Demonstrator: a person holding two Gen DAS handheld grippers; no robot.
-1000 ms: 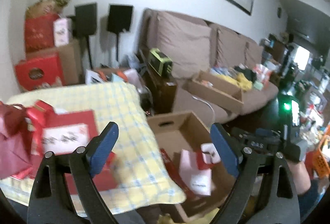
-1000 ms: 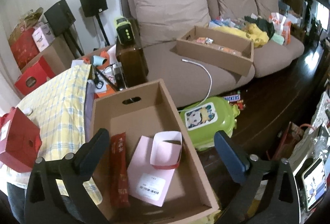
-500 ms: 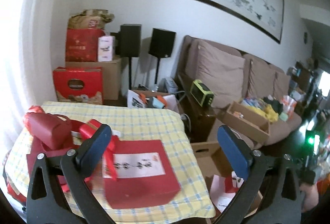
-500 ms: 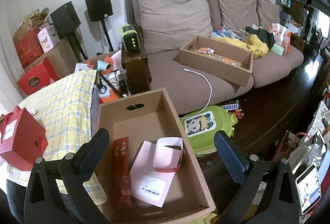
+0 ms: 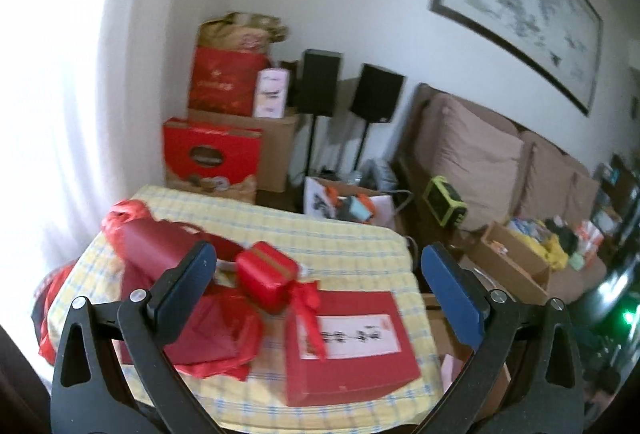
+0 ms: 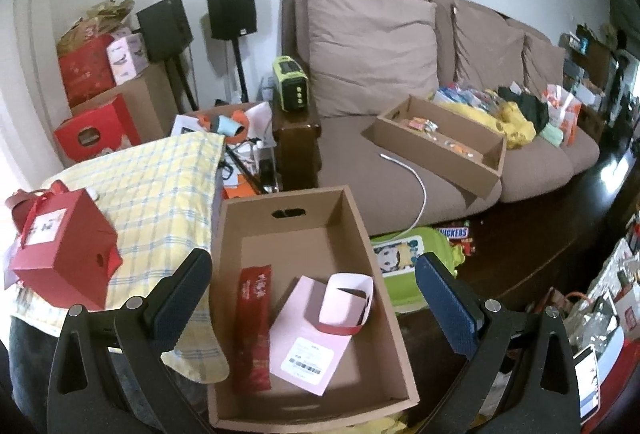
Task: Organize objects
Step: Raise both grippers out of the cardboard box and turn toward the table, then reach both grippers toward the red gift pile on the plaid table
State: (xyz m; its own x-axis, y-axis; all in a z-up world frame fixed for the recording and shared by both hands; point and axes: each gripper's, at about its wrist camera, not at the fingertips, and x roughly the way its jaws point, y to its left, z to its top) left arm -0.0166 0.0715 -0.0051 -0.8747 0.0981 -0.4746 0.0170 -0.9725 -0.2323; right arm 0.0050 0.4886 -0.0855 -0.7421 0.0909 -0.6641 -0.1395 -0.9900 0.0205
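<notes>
My left gripper (image 5: 318, 292) is open and empty, above a table with a yellow checked cloth (image 5: 340, 238). On the cloth lie a large flat red gift box (image 5: 352, 350) with a white label, a small red box (image 5: 266, 272) with a ribbon, a dark red bag (image 5: 160, 250) and crumpled red wrapping (image 5: 216, 338). My right gripper (image 6: 314, 290) is open and empty over a cardboard box (image 6: 352, 222) beside the table. Inside that box lie a pink paper bag (image 6: 312, 338) and a long red packet (image 6: 252, 318). The red gift box (image 6: 64, 254) shows at left.
A brown sofa (image 6: 372, 46) carries a long cardboard tray (image 6: 440, 142) and piled clothes. Two black speakers (image 5: 376, 92) on stands and stacked red gift boxes (image 5: 212, 158) stand by the wall. A green case (image 6: 408, 258) lies on the dark floor.
The left gripper swung left and up, from over the cardboard box to over the table's red gifts, and its jaws widened. The right gripper rose a little above the cardboard box.
</notes>
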